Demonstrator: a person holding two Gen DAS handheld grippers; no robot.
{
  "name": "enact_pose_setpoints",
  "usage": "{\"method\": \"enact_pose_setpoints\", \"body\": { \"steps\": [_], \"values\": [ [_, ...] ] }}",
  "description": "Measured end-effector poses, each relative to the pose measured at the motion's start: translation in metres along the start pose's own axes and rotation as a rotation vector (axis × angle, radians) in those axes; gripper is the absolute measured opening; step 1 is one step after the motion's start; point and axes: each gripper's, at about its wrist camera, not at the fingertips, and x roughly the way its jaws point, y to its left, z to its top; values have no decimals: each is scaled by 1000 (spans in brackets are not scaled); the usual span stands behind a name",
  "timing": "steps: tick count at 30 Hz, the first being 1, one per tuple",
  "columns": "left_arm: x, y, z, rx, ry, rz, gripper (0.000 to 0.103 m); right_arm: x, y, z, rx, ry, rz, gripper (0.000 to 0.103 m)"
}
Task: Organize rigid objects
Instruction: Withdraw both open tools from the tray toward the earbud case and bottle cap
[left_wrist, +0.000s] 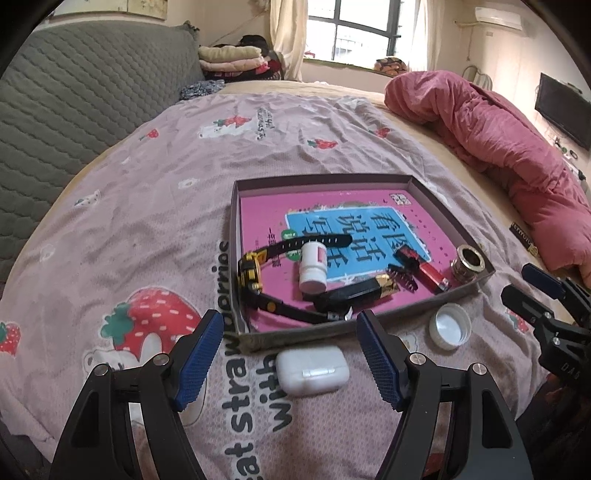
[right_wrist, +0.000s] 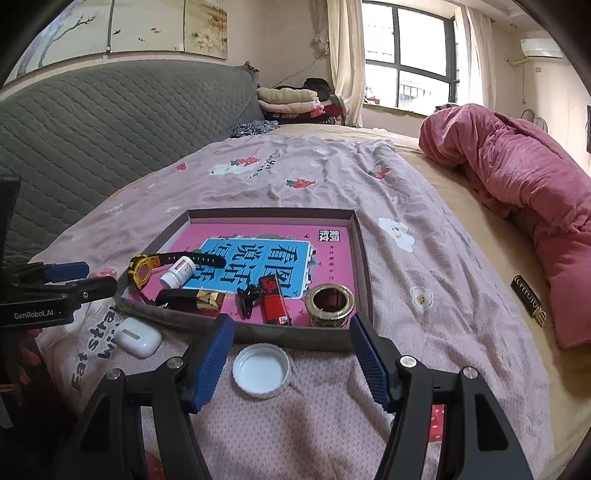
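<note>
A shallow cardboard tray (left_wrist: 234, 229) (right_wrist: 364, 258) lies on the bed with a pink book in it. On the book lie a yellow-and-black watch (left_wrist: 251, 275) (right_wrist: 142, 269), a small white bottle (left_wrist: 313, 267) (right_wrist: 178, 272), a black-and-gold lighter (left_wrist: 354, 293) (right_wrist: 192, 299), a red lighter (left_wrist: 424, 267) (right_wrist: 272, 304), a black clip (right_wrist: 246, 299) and a metal ring (left_wrist: 470, 264) (right_wrist: 330, 304). A white earbud case (left_wrist: 312, 370) (right_wrist: 137, 336) lies before the tray, between my open left gripper's (left_wrist: 290, 334) fingers. A white cap (left_wrist: 450, 326) (right_wrist: 261, 370) lies just ahead of my open right gripper (right_wrist: 291, 334).
The bed has a pink strawberry-print sheet (left_wrist: 147, 206). A red quilt (left_wrist: 498, 136) (right_wrist: 517, 184) lies bunched at the right. A grey padded headboard (left_wrist: 74, 92) stands at the left. Folded clothes (right_wrist: 288, 99) are stacked at the far end by the window.
</note>
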Motion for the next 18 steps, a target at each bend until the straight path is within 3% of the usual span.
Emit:
{"method": "enact_pose_setpoints", "body": {
  "steps": [18],
  "values": [
    [12,-16,-23,7,98,-21,76,6,9,-13,10,86,56,65]
  ]
}}
